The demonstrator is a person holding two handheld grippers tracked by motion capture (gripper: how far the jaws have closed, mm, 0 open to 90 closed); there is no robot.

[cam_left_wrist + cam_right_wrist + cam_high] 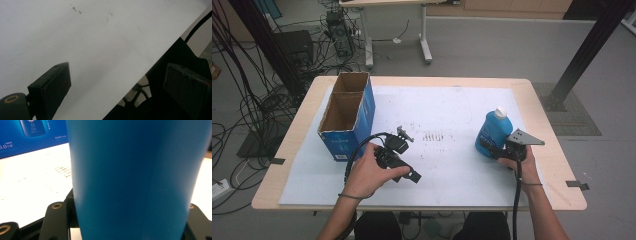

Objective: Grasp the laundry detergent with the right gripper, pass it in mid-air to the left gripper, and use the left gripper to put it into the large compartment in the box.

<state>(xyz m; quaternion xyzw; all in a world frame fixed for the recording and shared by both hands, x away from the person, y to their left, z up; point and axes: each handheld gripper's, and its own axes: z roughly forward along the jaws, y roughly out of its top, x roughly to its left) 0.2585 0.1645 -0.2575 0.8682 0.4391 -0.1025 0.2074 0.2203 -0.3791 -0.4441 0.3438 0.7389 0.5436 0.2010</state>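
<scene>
Blue plastic catches the eye first: a blue plastic bottle with a white cap (493,131) stands upright at about three o'clock on the pale wooden counter (539,100), on the large white paper sheet (447,105) that covers most of the top. The right gripper (486,146) has its jaws closed on the bottle's lower body from the near side, one black pad on each flank, and the right hand (522,165) holds the tool just behind it at about four o'clock. In the right gripper view the blue bottle (132,180) sits squarely between the jaws, with the printed side of the box (32,135) beyond it at upper left.

The left gripper (416,176) lies low over the sheet near six o'clock, pointing toward the counter's near edge, gripped by the left hand (372,172) with its black cable (362,145) looping out toward nine o'clock. In the left gripper view its jaws stand wide apart with nothing between them, bare white sheet (100,45) beneath.

An open blue cardboard box with two compartments (347,115) stands at about ten o'clock, well apart from the bottle. A patch of small dark marks (437,136) speckles the sheet near the centre, between the two grippers.
</scene>
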